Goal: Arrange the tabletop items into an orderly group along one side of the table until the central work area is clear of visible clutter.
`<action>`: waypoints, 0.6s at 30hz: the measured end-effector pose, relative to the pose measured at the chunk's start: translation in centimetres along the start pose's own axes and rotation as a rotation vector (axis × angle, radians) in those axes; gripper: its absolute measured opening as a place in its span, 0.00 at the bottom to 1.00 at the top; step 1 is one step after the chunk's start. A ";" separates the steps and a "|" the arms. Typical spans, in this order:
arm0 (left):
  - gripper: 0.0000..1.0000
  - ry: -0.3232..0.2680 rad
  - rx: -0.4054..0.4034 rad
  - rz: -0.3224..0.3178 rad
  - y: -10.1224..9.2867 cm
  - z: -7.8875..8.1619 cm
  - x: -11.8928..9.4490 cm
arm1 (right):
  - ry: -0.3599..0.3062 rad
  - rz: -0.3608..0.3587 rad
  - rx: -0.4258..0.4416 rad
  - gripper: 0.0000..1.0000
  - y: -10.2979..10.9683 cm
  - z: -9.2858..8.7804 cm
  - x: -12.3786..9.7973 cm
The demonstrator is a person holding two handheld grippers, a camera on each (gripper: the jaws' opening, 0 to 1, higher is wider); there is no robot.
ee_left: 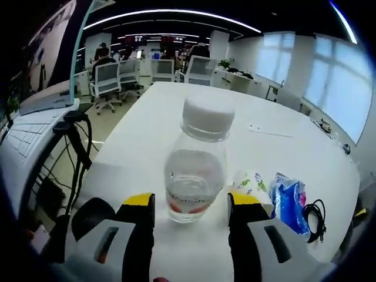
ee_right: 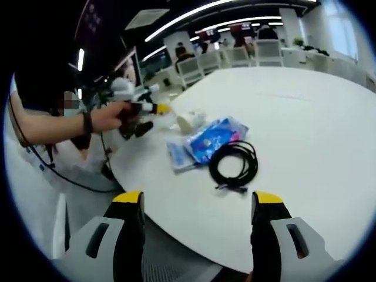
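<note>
Bottle (ee_left: 195, 170) stands upright between left fingers (ee_left: 140, 212), untouched.

Open-plan office under a dark ceiling (ee_left: 194, 4) crossed by long curved light strips (ee_left: 170, 13). Bright windows (ee_left: 341, 88) along the right wall in the left gripper view. Large white table (ee_left: 276, 153) stretching toward rows of white mesh-backed office chairs (ee_left: 107, 79), with people seated at far desks (ee_left: 235, 75). Grey floor (ee_left: 108, 120) at left, beside a monitor (ee_left: 50, 41) and white keyboard (ee_left: 26, 138). Black cables (ee_left: 79, 153) hanging off that desk edge.
</note>
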State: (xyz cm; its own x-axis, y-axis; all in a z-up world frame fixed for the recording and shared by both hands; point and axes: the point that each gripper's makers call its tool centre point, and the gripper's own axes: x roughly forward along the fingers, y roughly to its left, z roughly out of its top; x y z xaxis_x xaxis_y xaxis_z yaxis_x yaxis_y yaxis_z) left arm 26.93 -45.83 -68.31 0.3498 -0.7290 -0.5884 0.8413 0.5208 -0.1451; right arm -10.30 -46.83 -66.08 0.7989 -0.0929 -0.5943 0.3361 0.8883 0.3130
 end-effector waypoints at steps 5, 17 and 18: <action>0.49 -0.004 -0.009 -0.005 -0.1 -0.6 -1.1 | 0.000 0.006 0.003 0.73 0.3 -0.3 0.2; 0.49 0.020 -0.014 -0.016 -0.3 -3.5 -3.8 | -0.007 0.011 0.006 0.73 0.4 -0.4 0.3; 0.49 0.021 -0.013 -0.019 -0.4 -3.7 -4.1 | -0.008 0.012 0.007 0.73 0.4 -0.4 0.4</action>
State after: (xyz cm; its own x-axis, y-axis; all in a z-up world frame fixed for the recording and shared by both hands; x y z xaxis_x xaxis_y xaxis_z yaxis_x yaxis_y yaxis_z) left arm 23.61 -41.40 -68.79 0.3249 -0.7291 -0.6024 0.8422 0.5128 -0.1665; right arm -10.08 -46.36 -66.46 0.8067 -0.0861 -0.5846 0.3300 0.8863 0.3249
